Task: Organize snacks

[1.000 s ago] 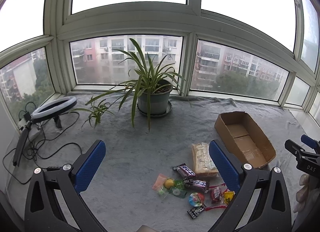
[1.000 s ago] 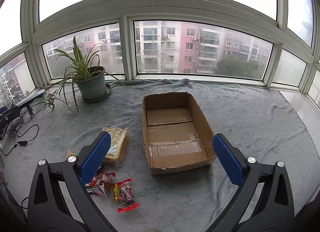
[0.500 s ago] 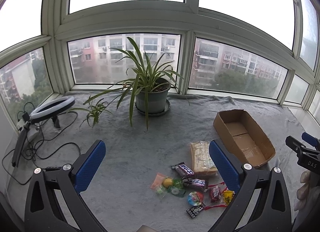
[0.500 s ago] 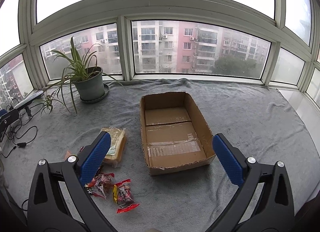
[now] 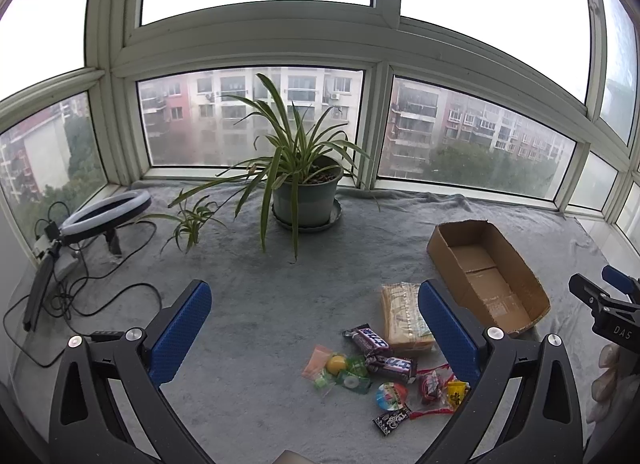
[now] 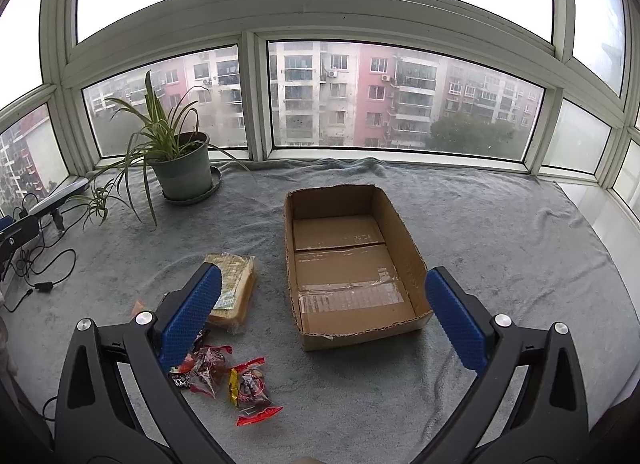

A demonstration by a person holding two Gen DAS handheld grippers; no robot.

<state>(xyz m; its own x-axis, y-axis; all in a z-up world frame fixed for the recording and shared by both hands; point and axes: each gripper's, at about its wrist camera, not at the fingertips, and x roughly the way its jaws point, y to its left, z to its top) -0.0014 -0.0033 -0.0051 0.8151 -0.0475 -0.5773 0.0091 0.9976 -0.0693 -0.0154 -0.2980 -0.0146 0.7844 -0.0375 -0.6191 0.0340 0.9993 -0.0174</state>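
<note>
Left gripper [image 5: 314,328] and right gripper [image 6: 322,312] being held released, empty. Snacks [image 5: 384,368] lying at 7 o'clock from empty cardboard box [image 6: 352,264]. Flat bread pack [image 6: 234,288] best being clamped across short sides.

Brown box [image 6: 352,264] on grey blanket [image 6: 500,232]; blue dimpled pads [image 6: 192,316]; red-yellow packet [image 6: 250,388]; green, white-striped plant [image 5: 288,159].
</note>
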